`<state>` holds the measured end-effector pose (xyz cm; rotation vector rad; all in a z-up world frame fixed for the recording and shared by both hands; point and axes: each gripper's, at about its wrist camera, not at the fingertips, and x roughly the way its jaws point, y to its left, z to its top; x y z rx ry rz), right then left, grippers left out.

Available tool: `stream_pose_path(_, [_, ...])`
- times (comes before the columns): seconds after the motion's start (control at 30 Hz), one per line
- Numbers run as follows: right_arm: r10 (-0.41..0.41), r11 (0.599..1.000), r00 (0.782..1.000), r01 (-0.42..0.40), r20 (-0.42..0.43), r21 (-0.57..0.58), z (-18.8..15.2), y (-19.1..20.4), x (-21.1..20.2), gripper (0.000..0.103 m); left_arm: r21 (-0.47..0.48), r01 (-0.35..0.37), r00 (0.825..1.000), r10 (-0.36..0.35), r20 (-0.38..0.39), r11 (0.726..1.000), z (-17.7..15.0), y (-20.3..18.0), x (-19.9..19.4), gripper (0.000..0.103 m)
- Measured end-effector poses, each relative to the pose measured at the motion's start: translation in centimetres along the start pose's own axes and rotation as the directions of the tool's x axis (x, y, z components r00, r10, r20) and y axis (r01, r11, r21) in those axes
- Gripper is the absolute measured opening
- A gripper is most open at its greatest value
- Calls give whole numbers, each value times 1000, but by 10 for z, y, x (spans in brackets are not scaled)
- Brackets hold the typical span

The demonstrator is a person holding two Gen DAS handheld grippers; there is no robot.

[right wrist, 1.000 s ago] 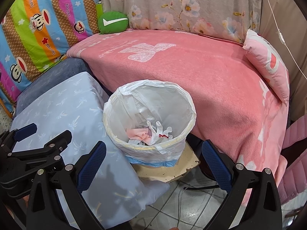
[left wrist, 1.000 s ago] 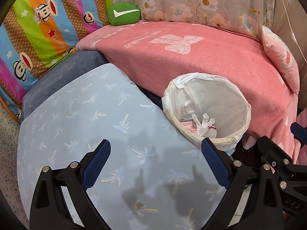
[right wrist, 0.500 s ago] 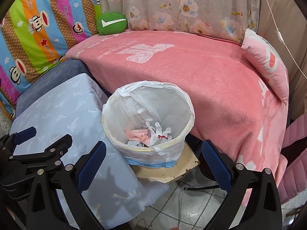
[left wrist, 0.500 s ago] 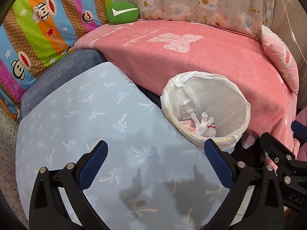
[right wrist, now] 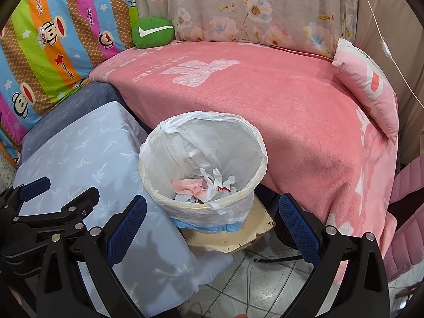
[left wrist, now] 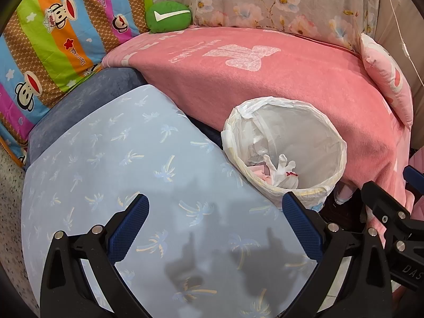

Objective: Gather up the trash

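A small bin with a white plastic liner (left wrist: 315, 143) (right wrist: 233, 137) stands between a pale blue cushion and a pink-covered sofa. In it lie a white glove with a red mark (left wrist: 282, 171) (right wrist: 220, 182) and a pink cloth (right wrist: 189, 186). My left gripper (left wrist: 214, 216) hangs open over the blue cushion, left of the bin, with nothing between its fingers. My right gripper (right wrist: 212, 216) is open too, its blue pads either side of the bin's near rim and apart from it. Each gripper shows at the edge of the other's view.
A pale blue palm-print cushion (left wrist: 119, 164) lies on a dark blue seat (left wrist: 87, 100). A pink blanket (right wrist: 278, 100) covers the sofa, with a green pillow (right wrist: 152, 33), a striped monkey-print cushion (left wrist: 53, 37) and a pink pillow (right wrist: 371, 92). The bin rests on a worn board (right wrist: 238, 235) above tiled floor with a cable (right wrist: 265, 265).
The left gripper's fingers have spread slightly wider. Otherwise both views hold nearly still.
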<state>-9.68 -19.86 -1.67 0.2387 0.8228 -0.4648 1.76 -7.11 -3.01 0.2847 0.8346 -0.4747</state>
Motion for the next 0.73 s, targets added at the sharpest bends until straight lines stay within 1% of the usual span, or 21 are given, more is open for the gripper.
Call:
stream_pose_path(0.27, [-2,1000,1000,2,-4,5,-3,0,0,99,3,1,1000,-1,-6,1000,-2,1,2,96])
stream_pose_path(0.73, [-4,1000,1000,4,-7,13,-7,-2,3,99,24,32,999,-32,-20,999,-3,-3,6,96])
